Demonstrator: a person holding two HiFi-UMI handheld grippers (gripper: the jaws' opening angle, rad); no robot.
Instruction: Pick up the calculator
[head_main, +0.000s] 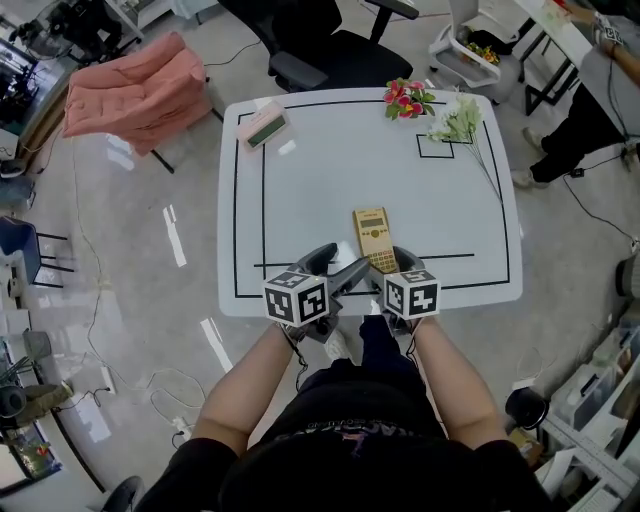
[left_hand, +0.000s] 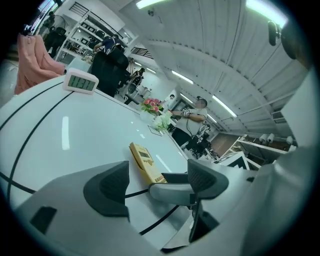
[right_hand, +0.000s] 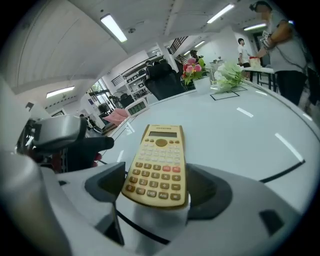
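So the calculator (head_main: 373, 238) is lying flat, keys up, on the white table (head_main: 330, 170), close to the front edge right in front of the person, and its bottom end crosses the black line (head_main: 300, 265) marked there. The right gripper (right_hand: 157, 192) is already lined up on it: claw spread, one jaw on each side of the bottom rows of keys, edges sitting very close to the pads. I can't see any actual squeeze, and in the left gripper view the calculator looks flat on the table, so I'd call it straddled, not grabbed. The left gripper (left_hand: 156, 184) is just beside it, jaws also apart with nothing of its own between them, only bare table and one of the other gripper's fingers showing beyond. As for handling, my guess is it's a light, stiff plastic slab, thin and kinda slick on a glossy tabletop, so it could skate forward or pivot if one jaw touches first. I'd pinch across the two long side edges, a bit further up than the very bottom if possible, since grabbing the end means the display end will want to droop. No need to crush it, just avoid mashing the keys.
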